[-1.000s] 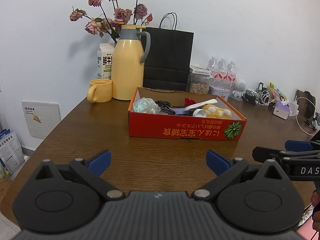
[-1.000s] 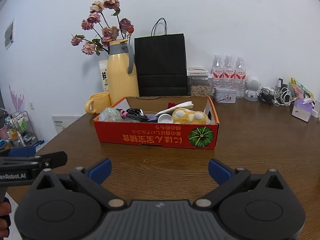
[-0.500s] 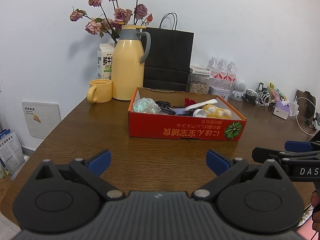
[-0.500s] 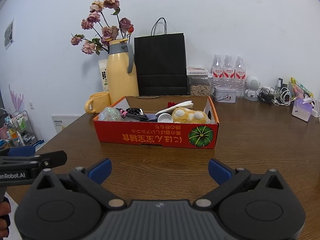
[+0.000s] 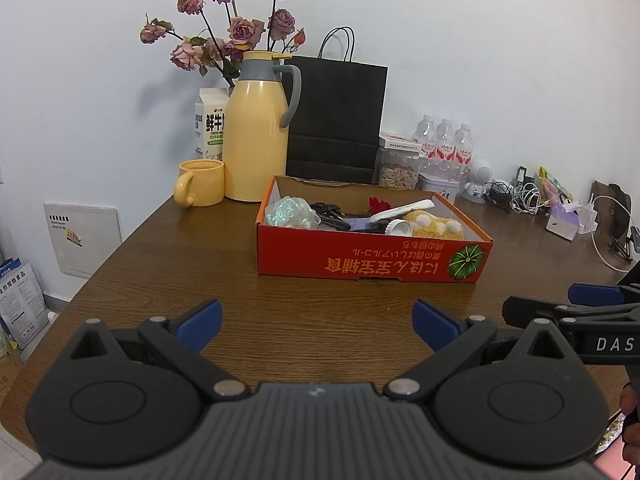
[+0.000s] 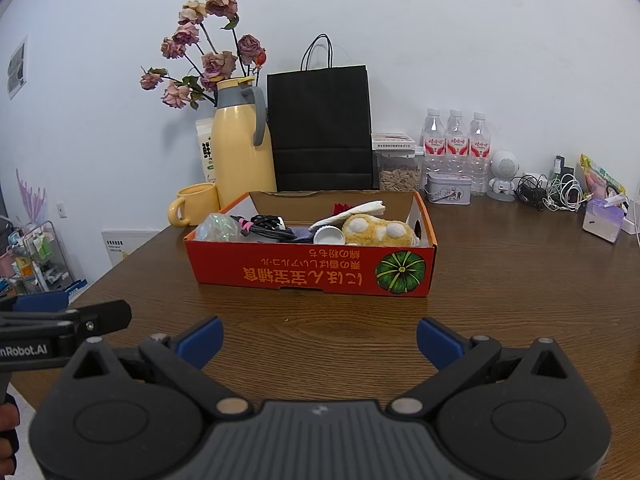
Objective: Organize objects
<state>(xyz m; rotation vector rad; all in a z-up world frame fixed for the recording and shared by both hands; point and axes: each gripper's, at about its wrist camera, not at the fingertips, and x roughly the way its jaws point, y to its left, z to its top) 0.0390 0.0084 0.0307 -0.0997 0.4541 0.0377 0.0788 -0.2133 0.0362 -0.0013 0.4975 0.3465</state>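
The red box (image 5: 372,258) sits ahead of the left gripper (image 5: 316,320), whose jaws are spread wide and empty. Inside: one soft plush toy (image 5: 436,226), light, best pinched mid-body; one crinkly plastic wad (image 5: 292,212).

From the right gripper (image 6: 318,338), likewise gaping and empty, one limp cable bundle (image 6: 272,230) lies ahead-left; one white cap (image 6: 328,236).

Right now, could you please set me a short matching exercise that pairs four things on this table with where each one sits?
Things:
1. plush toy
2. yellow mug
3. water bottles
4. black paper bag

Places:
A. against the wall, behind the red box
B. inside the red box, right end
C. left of the yellow jug
D. right of the seed jar

Pairs: 1-B, 2-C, 3-D, 4-A
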